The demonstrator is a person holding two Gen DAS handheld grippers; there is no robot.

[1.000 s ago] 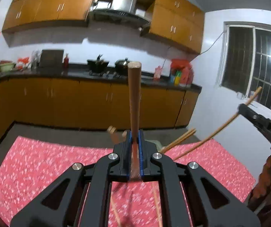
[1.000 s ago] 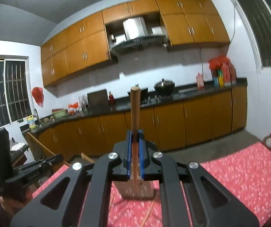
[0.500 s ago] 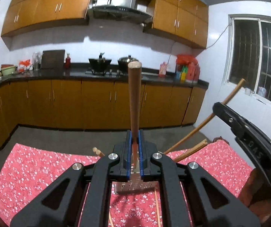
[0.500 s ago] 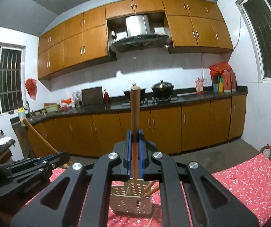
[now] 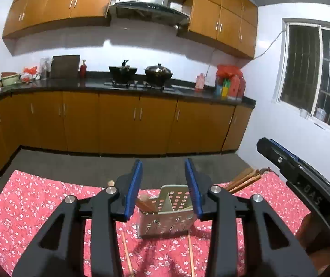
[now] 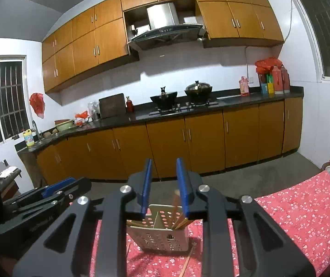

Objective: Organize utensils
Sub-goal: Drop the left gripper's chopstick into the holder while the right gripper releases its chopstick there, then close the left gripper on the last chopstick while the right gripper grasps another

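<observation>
Perforated metal caddy [image 5: 167, 219] stands on the red cloth [image 5: 38, 203], chopsticks [image 6: 179, 219] leaning inside. Left gripper [image 5: 162, 184] and right gripper [image 6: 163, 182] hover just above its rim, jaws apart, empty. Loose chopsticks [image 5: 126, 256] lie beside its base.

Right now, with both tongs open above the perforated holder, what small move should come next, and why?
Probably lower the left tongs toward a loose chopstick lying on the red cloth in front of the holder. Both tongs are open and hold nothing, the holder already has utensils standing in it, and chopsticks remain on the cloth.
</observation>
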